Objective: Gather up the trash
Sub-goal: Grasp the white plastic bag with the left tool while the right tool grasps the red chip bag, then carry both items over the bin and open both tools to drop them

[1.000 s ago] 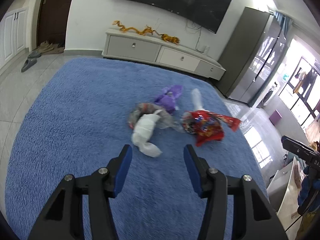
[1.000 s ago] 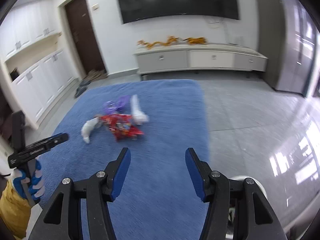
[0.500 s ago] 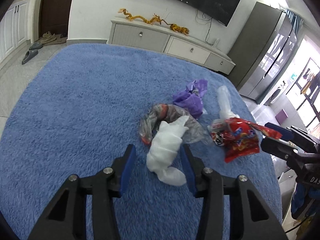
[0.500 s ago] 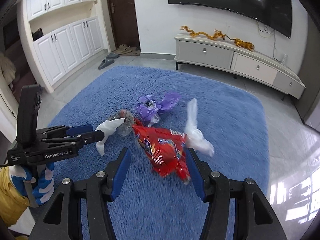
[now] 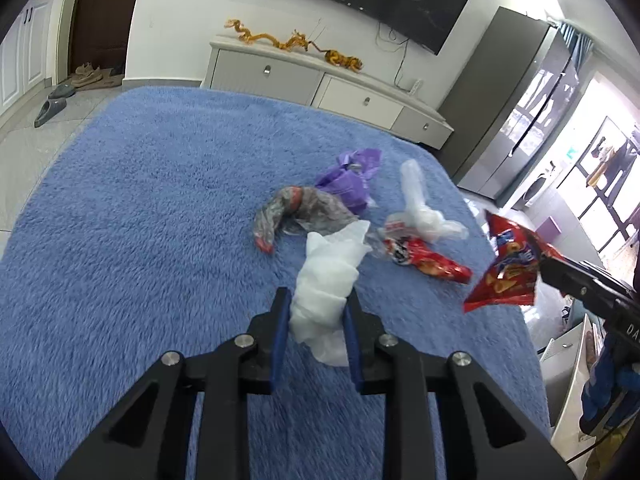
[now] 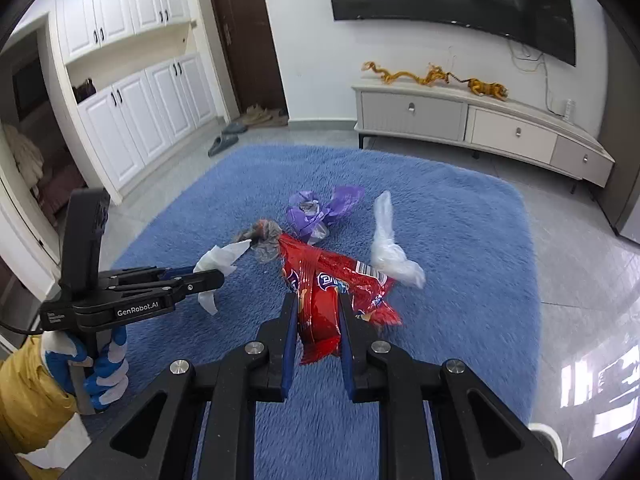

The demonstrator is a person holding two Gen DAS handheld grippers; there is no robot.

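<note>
Both claws grip trash: my left claw [image 5: 314,312] is closing on the white wad [image 5: 326,280], my right claw [image 6: 318,314] clamps the red snack bag [image 6: 324,292]. Remaining trash lies farther out on the blue rug [image 5: 140,200]; purple wrapper [image 5: 348,182] farthest, nearer my left.

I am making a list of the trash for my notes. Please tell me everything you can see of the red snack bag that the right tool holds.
The red snack bag is a glossy, crinkled foil-like packet with blue and yellow print and a white barcode patch. The right tool is shut on its lower part, a blue pad on each side. In the left wrist view it hangs above the blue rug, apart from the other litter.
</note>
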